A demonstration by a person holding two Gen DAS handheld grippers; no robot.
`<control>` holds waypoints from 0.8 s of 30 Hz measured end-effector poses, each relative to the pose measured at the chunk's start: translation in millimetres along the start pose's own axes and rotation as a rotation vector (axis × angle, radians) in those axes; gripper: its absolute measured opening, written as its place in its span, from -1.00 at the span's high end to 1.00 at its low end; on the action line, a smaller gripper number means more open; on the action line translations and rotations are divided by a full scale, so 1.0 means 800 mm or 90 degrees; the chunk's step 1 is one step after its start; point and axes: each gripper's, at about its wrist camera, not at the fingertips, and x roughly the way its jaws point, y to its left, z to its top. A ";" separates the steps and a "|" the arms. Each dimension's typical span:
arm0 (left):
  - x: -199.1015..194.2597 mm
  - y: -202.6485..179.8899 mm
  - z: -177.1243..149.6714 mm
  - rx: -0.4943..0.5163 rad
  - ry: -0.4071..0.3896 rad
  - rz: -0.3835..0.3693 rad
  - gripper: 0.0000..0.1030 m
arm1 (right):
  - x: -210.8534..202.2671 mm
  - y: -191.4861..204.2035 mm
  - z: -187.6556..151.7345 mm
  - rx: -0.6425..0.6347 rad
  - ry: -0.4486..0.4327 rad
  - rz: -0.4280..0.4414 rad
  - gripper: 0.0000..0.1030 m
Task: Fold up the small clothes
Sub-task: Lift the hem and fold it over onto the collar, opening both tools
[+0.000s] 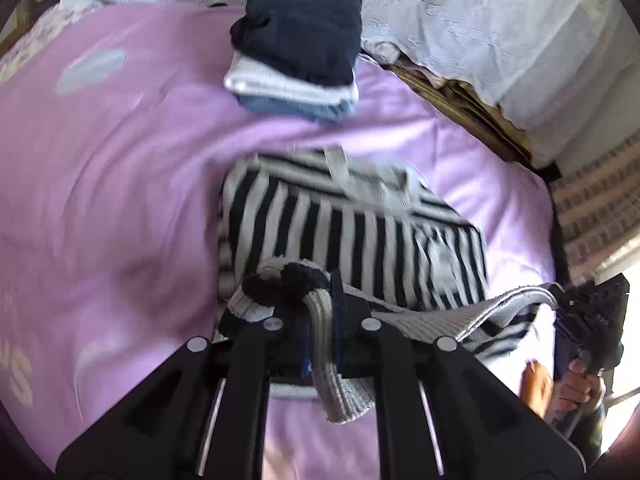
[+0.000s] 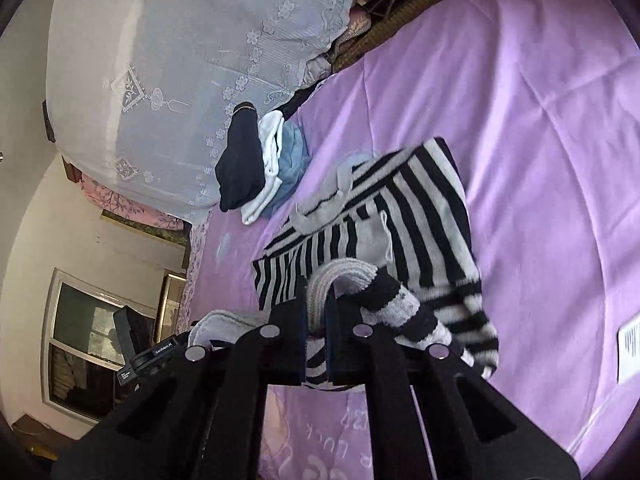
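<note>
Left gripper [image 1: 320,320] is clamped on the grey hem of the one striped top [image 1: 344,224], right gripper [image 2: 316,332] pinching the same hem further along. The top's body lies ahead of both jaws on the purple sheet [image 1: 100,200], its length running away. Beyond it: one stack [image 1: 296,48] of three folded pieces.

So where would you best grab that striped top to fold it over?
By its grey ribbed hem, at the two near corners, coming from the near edge. That band is thick and stands clear of the purple sheet, so fingers can close on it. Both the left hand-held gripper and right hand-held gripper are shut on the striped top there.
</note>
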 end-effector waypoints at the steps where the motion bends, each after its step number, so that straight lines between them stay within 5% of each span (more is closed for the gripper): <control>1: 0.014 -0.002 0.018 -0.001 0.000 0.010 0.85 | 0.013 -0.003 0.017 0.002 0.002 -0.002 0.87; 9: 0.108 0.020 0.097 -0.039 0.049 0.041 0.84 | 0.113 -0.047 0.102 0.051 0.018 -0.008 0.87; 11: 0.135 0.027 0.104 -0.045 0.076 0.049 0.71 | 0.136 -0.062 0.113 0.066 0.030 -0.020 0.87; 15: 0.162 0.047 0.106 -0.092 0.117 0.025 0.57 | 0.162 -0.108 0.121 0.149 0.058 -0.043 0.56; 16: 0.157 0.049 0.108 -0.096 0.111 0.011 0.44 | 0.156 -0.113 0.121 0.160 0.048 -0.035 0.51; 19: 0.128 0.044 0.113 -0.072 0.068 0.004 -0.23 | 0.123 -0.105 0.125 0.145 0.002 -0.028 -0.11; 21: 0.099 0.035 0.117 -0.040 0.009 0.052 -0.77 | 0.099 -0.091 0.129 0.115 -0.026 -0.029 -0.19; 24: 0.076 0.026 0.120 -0.011 -0.027 0.061 -0.83 | 0.081 -0.060 0.125 0.038 -0.039 -0.052 -0.19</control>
